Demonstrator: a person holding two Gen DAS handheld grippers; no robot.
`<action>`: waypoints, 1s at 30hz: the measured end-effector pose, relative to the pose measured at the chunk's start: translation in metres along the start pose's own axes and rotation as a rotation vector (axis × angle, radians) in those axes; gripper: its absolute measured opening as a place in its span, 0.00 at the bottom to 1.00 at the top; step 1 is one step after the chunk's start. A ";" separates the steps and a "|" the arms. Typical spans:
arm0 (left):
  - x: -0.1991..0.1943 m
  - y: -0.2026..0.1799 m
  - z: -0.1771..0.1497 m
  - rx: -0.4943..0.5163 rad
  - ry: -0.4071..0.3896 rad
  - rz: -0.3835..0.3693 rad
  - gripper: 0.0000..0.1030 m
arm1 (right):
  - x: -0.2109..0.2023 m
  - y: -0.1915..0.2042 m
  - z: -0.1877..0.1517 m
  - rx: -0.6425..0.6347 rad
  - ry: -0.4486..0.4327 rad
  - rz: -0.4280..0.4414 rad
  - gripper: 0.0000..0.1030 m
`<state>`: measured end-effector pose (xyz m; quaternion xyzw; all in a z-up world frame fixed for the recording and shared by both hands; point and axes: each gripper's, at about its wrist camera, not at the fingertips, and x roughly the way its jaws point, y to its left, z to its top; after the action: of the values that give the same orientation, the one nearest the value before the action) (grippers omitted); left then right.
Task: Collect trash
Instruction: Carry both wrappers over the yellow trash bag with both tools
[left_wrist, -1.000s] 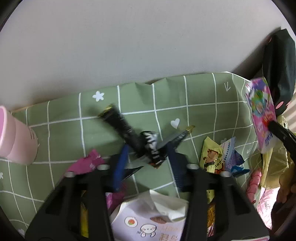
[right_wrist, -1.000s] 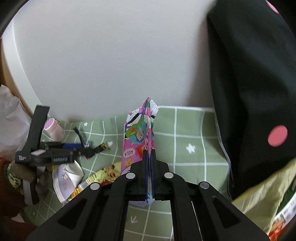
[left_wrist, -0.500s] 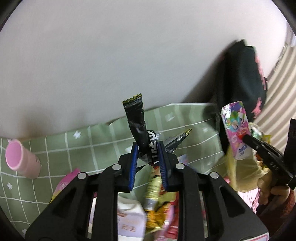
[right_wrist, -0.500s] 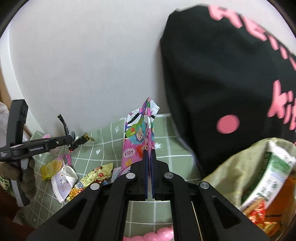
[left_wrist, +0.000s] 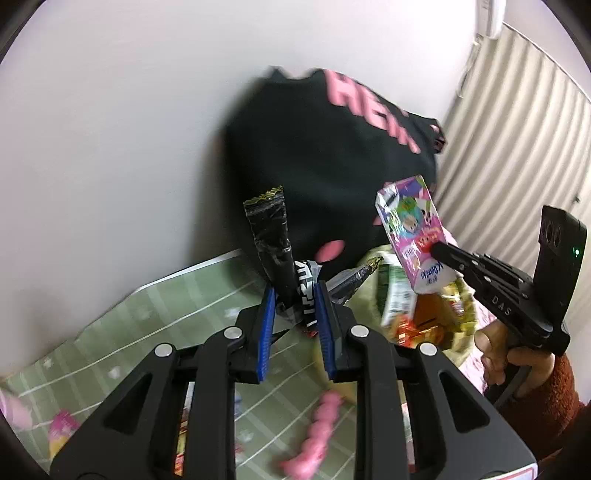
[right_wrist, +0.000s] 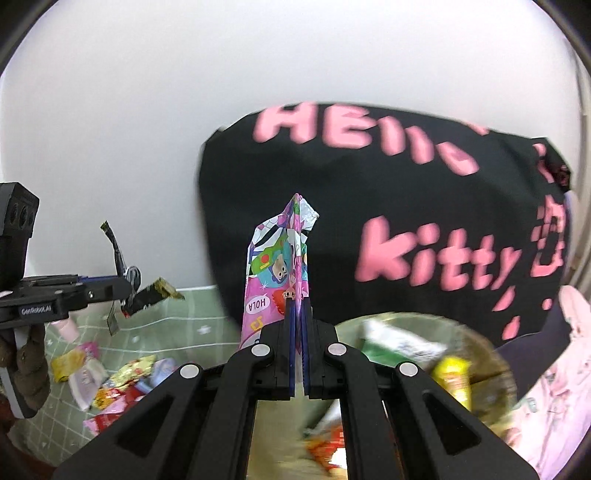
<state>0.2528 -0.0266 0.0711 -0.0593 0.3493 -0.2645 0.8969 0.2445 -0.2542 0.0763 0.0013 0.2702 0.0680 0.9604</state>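
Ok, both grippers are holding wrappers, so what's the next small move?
Probably open the right gripper: its pink wrapper hangs above the open trash bag, which already holds wrappers, so it should drop in.

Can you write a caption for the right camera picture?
Right gripper pinching a pink cartoon wrapper above the trash bag.

Left gripper (left_wrist: 294, 295) raised, jaws closed on a black wrapper (left_wrist: 271, 236); right gripper (right_wrist: 298, 314) level beside it, jaws pressed flat on a pink wrapper (right_wrist: 275, 266), bare hand (left_wrist: 495, 354) on its handle.
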 end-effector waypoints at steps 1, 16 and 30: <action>0.006 -0.009 0.003 0.014 0.002 -0.015 0.20 | -0.005 -0.010 0.001 0.008 -0.008 -0.016 0.04; 0.065 -0.075 0.031 0.080 0.033 -0.142 0.20 | -0.047 -0.104 -0.023 0.125 -0.001 -0.165 0.04; 0.145 -0.132 0.002 0.238 0.281 -0.259 0.20 | 0.014 -0.090 -0.080 0.088 0.314 -0.068 0.04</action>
<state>0.2865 -0.2143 0.0250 0.0400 0.4268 -0.4224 0.7986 0.2264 -0.3440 -0.0030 0.0237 0.4197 0.0227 0.9071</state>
